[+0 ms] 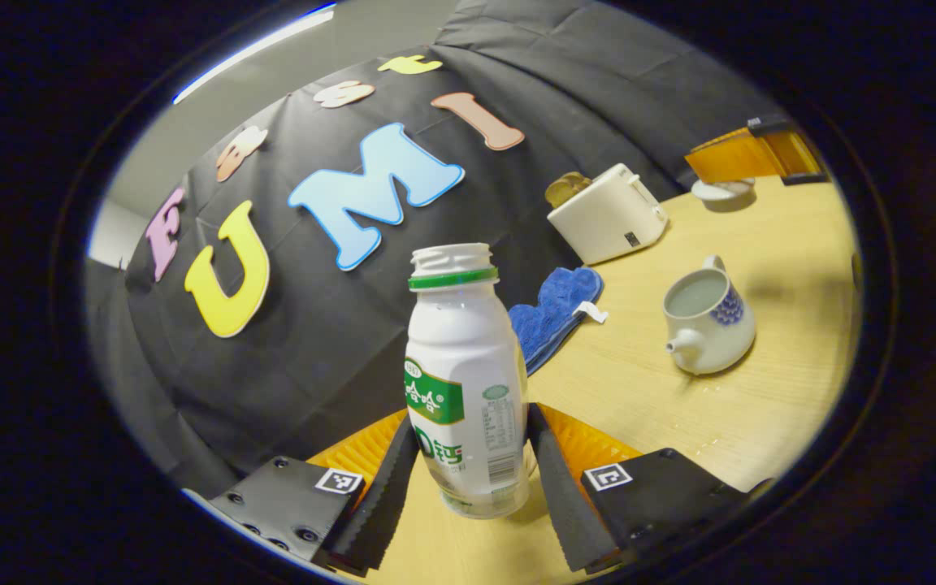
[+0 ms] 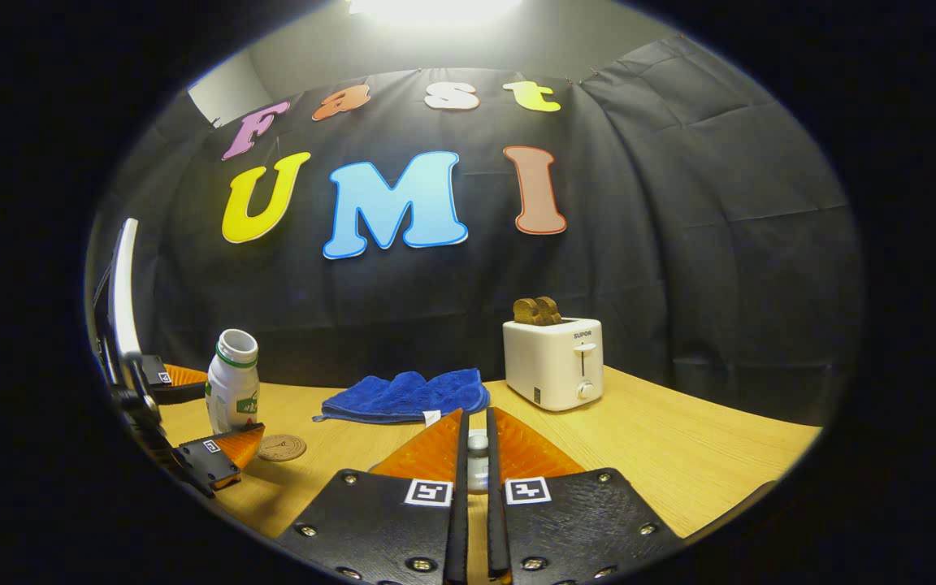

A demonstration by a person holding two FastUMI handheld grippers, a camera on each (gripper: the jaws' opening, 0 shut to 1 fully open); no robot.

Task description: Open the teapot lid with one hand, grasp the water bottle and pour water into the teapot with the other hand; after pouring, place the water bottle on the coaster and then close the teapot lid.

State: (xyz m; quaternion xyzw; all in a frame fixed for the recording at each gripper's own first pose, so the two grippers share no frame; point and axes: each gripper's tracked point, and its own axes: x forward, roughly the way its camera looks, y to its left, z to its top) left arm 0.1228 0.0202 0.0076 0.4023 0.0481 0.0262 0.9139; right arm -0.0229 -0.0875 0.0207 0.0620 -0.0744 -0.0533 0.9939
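The water bottle, a white plastic one with a green neck ring and no cap, stands with its long axis about upright and its open mouth toward the top of the left gripper view. It sits between the two fingers of the left gripper, which are spread fairly wide around its lower body. The right-hand one lies against the bottle's side, and whether the other touches cannot be told. In the right gripper view the bottle is just above the wooden table, near its left edge, with the left gripper flanking it.

Just right of the bottle in that view, a round cork coaster lies flat on the table, bare. Farther right of the bottle are a folded blue cloth and then a white toaster with bread in its slots, both at the back edge against the black booth wall.

In the left gripper view the teapot, white with a blue pattern, sits well right of the bottle, lid off, mouth open upward, spout pointing toward the bottle's side. Bare tabletop lies between bottle and teapot.

The right gripper has its fingers drawn close, a narrow slot between them, with a small pale knob in the slot; this looks like the teapot lid, but its grip cannot be judged for certain.
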